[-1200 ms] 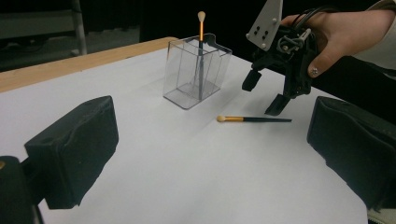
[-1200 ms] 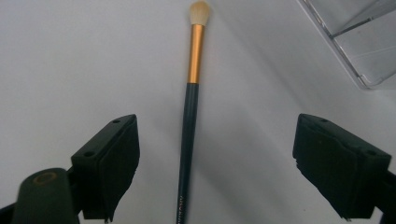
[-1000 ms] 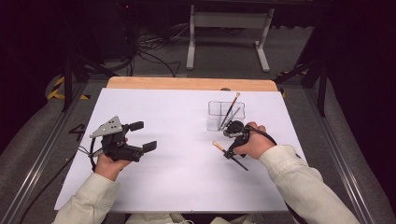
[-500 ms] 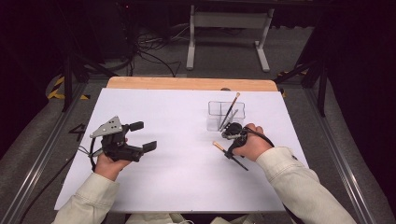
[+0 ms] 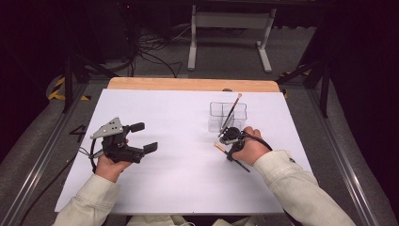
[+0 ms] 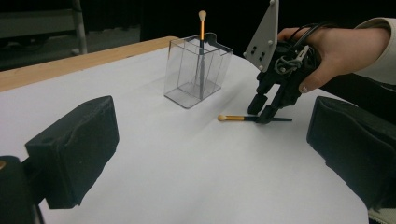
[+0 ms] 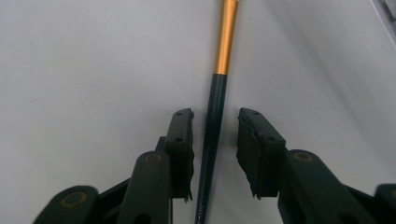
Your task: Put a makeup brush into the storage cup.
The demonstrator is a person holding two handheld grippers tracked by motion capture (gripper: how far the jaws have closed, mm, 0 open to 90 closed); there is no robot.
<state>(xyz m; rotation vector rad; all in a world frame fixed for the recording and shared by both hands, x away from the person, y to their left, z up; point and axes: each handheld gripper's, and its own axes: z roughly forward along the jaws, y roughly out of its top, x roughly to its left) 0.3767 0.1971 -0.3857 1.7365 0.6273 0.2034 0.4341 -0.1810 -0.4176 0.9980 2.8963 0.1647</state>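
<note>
On the white table [image 5: 155, 188], a clear square holder [image 5: 221, 117] with one brush upright stands toward the far right corner, the left gripper [image 5: 143, 137] rests spread near the left edge, and the right gripper [image 5: 227, 151] – jaws just closing, not yet pinching – straddles a makeup brush [image 7: 212, 126] lying flat just in front of the holder.

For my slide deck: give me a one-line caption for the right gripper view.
Right gripper closing around a brush lying on the white table, pads not yet touching it.
</note>
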